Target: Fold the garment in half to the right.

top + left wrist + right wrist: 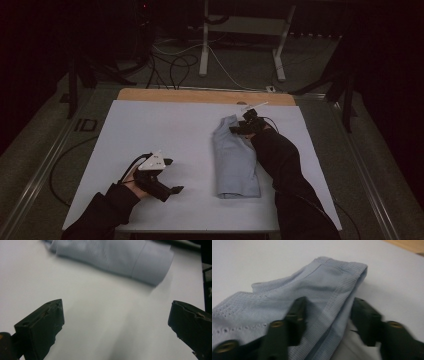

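Lab/test rig: dim room, floor cables [175,62], white desk frame [205,40], white-covered table [165,125]

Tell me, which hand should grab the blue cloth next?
Probably the right. The right gripper is already at the far end of the cloth, with its jaws either side of the ribbed edge. The left gripper sits open over bare table, apart from the cloth.
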### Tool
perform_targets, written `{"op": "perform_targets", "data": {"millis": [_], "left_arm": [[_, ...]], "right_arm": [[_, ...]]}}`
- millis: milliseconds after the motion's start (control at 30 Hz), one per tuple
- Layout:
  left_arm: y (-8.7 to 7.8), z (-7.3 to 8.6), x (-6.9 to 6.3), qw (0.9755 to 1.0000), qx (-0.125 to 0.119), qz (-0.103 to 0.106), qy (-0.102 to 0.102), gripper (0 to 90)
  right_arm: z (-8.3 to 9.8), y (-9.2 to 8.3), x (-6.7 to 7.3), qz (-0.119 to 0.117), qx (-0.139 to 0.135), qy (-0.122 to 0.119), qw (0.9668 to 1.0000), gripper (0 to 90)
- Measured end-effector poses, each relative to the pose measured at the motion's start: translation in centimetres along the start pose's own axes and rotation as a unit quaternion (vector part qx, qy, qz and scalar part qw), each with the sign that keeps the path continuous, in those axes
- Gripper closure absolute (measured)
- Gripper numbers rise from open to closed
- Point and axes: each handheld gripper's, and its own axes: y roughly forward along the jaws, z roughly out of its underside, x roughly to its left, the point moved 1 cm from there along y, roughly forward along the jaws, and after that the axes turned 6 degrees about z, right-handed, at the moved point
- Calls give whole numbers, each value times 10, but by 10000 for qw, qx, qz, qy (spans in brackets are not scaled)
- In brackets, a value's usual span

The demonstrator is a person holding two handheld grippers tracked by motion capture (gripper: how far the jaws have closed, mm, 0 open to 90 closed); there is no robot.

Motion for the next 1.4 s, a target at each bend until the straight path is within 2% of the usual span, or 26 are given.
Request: {"op": "perform_targets", "data": {"millis": [67,133,167,200,300,367,500,633,733,833,933,1100,1167,1233,1333,1400], "left_arm": [[-3,7,0,10000,5,-49,-48,15],[-6,13,0,9999,-48,-106,-81,15],[-7,17,0,9998,-117,-128,-121,15],[-8,19,0,9996,-167,-135,-175,15],[-7,27,0,9991,-305,-171,-256,15],[-7,28,0,9990,-289,-249,-241,15],[-7,28,-1,9993,-256,-229,-169,15],[-10,30,2,9992,-227,-219,-232,14],[-12,31,3,9992,-229,-228,-245,13],[-16,30,3,9991,-267,-250,-232,9],[-20,30,4,9989,-284,-293,-242,8],[-26,29,7,9988,-257,-330,-251,7],[-28,29,7,9989,-227,-349,-232,7],[-31,29,7,9989,-240,-356,-211,7],[-34,30,8,9986,-273,-368,-248,7],[-36,31,8,9986,-286,-381,-250,7]], "right_arm": [[0,-1,2,97,-52,-167,9998,719],[-3,-5,4,164,-115,-280,9994,829],[-5,-7,5,143,-216,-291,9992,842],[-8,-10,6,115,-362,-303,9988,846],[-13,-11,7,77,-500,-238,9984,850],[-15,-8,7,150,-401,-247,9988,850],[-12,-1,6,234,-237,-178,9993,849],[-6,9,4,323,47,-128,9994,847],[-5,11,2,313,72,-92,9994,834],[-6,11,3,367,131,-117,9992,791],[-8,11,3,413,158,-184,9989,673],[-10,5,3,337,83,-136,9993,425],[-12,0,3,242,-40,-57,9997,333],[-13,-6,4,90,-99,-25,9999,199],[-15,-15,7,-139,-202,40,9997,158],[-16,-21,9,-189,-241,-56,9995,150]]}}
